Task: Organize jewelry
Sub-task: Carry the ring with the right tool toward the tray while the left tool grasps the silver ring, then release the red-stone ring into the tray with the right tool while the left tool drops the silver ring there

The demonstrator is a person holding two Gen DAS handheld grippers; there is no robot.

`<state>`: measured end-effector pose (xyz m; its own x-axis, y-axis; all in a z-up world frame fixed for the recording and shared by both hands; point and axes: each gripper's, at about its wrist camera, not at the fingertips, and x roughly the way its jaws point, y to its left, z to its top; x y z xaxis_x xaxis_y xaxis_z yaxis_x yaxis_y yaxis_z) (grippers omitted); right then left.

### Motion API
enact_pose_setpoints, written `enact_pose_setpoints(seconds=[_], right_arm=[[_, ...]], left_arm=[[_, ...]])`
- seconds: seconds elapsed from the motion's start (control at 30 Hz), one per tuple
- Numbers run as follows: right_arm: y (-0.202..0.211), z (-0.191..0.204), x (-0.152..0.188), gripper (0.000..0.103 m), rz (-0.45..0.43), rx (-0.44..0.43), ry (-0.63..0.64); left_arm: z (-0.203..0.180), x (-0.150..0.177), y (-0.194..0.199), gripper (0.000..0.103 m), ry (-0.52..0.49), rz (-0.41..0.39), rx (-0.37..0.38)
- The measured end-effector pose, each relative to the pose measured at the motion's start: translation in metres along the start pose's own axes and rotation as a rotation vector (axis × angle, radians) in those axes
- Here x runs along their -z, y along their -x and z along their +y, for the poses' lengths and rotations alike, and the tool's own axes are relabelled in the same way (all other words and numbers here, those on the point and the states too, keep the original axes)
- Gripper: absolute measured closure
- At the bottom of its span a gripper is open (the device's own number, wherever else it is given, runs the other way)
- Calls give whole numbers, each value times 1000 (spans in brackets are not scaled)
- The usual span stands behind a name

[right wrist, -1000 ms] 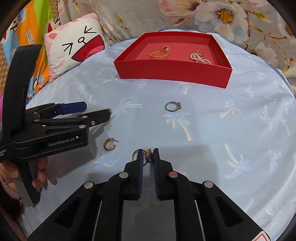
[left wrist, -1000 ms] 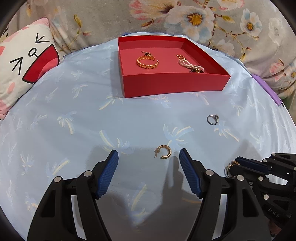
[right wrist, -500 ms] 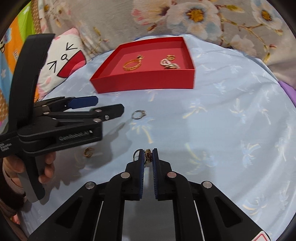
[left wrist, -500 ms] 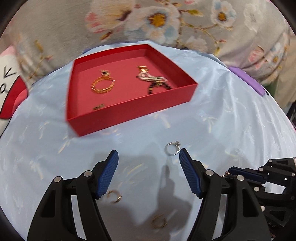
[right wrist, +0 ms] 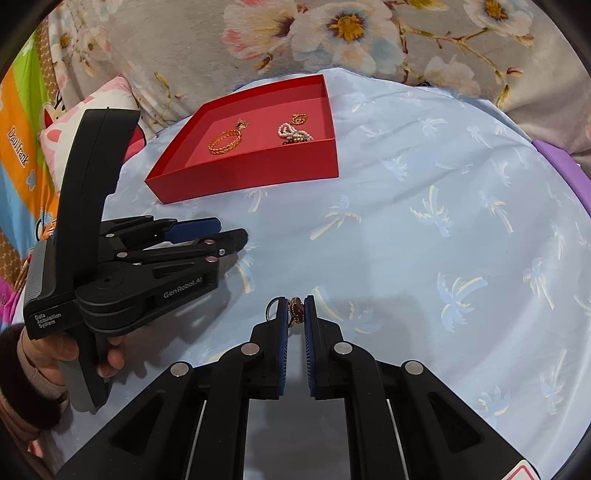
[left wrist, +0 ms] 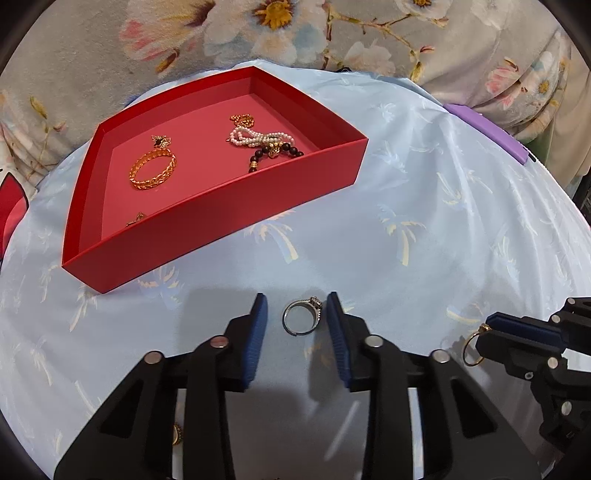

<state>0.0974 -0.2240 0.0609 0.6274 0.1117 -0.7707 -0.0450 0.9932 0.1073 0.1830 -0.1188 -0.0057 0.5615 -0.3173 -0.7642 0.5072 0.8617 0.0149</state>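
Observation:
A red tray (left wrist: 229,218) on the blue cloth holds a gold chain bracelet (left wrist: 152,170), a pearl and dark bead bracelet (left wrist: 264,142) and small gold pieces. A silver ring (left wrist: 302,316) lies on the cloth between the fingers of my left gripper (left wrist: 297,320), which is partly closed around it with a gap on each side. My right gripper (right wrist: 296,314) is shut on a gold ring with a dark red stone (right wrist: 296,311); it also shows in the left wrist view (left wrist: 474,347). The tray (right wrist: 258,168) is far left of it.
A gold hoop earring (left wrist: 176,434) lies on the cloth under the left gripper's arm. A cat-face cushion (right wrist: 92,107) and floral fabric (left wrist: 295,33) border the cloth. A purple object (left wrist: 487,129) sits at the right edge.
My left gripper moved forward past the gold hoop earring to the silver ring and narrowed around it. My right gripper lifted with the gold ring still held.

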Motion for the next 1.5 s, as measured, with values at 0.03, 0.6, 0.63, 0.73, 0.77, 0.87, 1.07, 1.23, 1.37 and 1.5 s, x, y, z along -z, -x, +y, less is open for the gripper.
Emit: enact_pose_setpoints(seconds=[0.03,0.6,0.63,0.73,0.77,0.87,1.07,1.23,1.37,1.5], right_arm=[[0,0,0,95,0,-1,-2],[2,15,-87,95,-60,-80,65],[-3,19,-103,96,-70,-84,68],[-24,28,-145,96,-72,-112,52],[-31,30,-157,96,-69,-121,44],[-61,41,-195,95,-63,-120,27],[-121,57,-229,95,-14,-87,-3],[-154,65,-232,95,35,-66,-13],[-166,66,-232,95,59,-55,-23],[-174,61,-233,95,76,-40,-35]], left_arm=[[1,0,1,82,5,-1,2],[48,-42,50,82,67,-99,17],[56,-50,52,82,74,-112,-1],[81,-77,52,82,108,-139,-37],[91,-88,48,82,123,-141,-48],[115,-113,34,82,149,-153,-99],[153,-142,-4,82,212,-131,-151],[168,-151,-27,82,233,-109,-165],[176,-154,-44,82,250,-86,-171],[178,-153,-57,82,253,-63,-173]])
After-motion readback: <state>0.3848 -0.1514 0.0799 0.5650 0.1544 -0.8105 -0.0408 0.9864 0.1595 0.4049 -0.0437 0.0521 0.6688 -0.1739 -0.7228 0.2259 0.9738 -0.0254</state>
